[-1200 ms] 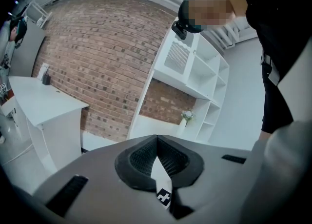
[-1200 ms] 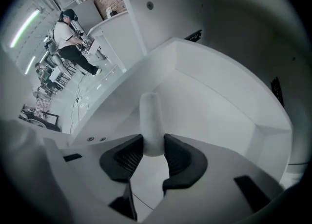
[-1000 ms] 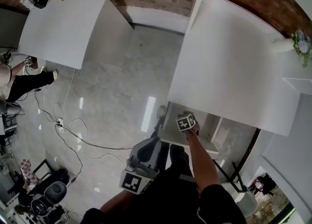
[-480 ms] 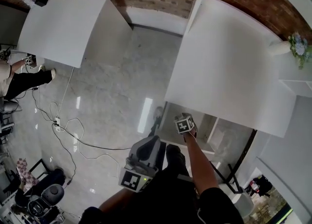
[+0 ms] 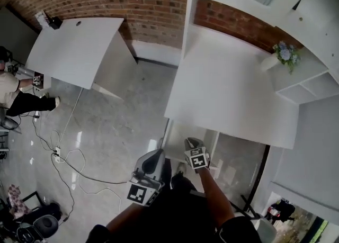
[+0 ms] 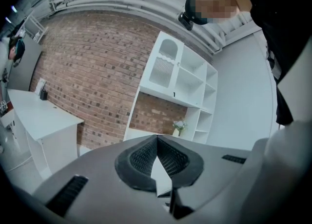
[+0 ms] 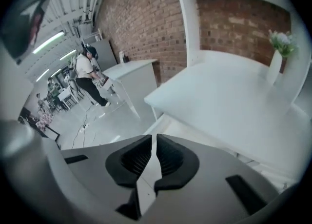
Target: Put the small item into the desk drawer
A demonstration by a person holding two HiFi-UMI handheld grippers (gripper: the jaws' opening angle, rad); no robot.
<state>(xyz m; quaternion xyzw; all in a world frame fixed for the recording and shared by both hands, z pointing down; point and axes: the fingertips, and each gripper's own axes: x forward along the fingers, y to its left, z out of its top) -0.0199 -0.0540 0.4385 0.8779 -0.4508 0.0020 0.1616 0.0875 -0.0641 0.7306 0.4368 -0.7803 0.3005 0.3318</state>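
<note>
A white desk (image 5: pixel 228 88) fills the middle right of the head view. Below its near edge a drawer (image 5: pixel 181 132) stands pulled out; I cannot see what lies inside. No small item shows in any view. My right gripper (image 5: pixel 191 142) hovers at the drawer's front, and its jaws are closing to a thin slit with nothing between them (image 7: pixel 154 136). The desk top (image 7: pixel 234 106) lies ahead of it. My left gripper (image 5: pixel 157 155) hangs beside it over the floor, jaws shut and empty (image 6: pixel 157 137).
A second white desk (image 5: pixel 74 41) stands at the left by the brick wall. Cables (image 5: pixel 69 152) trail over the grey floor. A person (image 5: pixel 13 93) sits at the far left. A white shelf unit with a flower vase (image 5: pixel 283 54) rises behind the desk.
The head view has swung up, so more wall and shelving show. My right gripper has drawn back a little from the drawer towards me. The left gripper has hardly moved.
</note>
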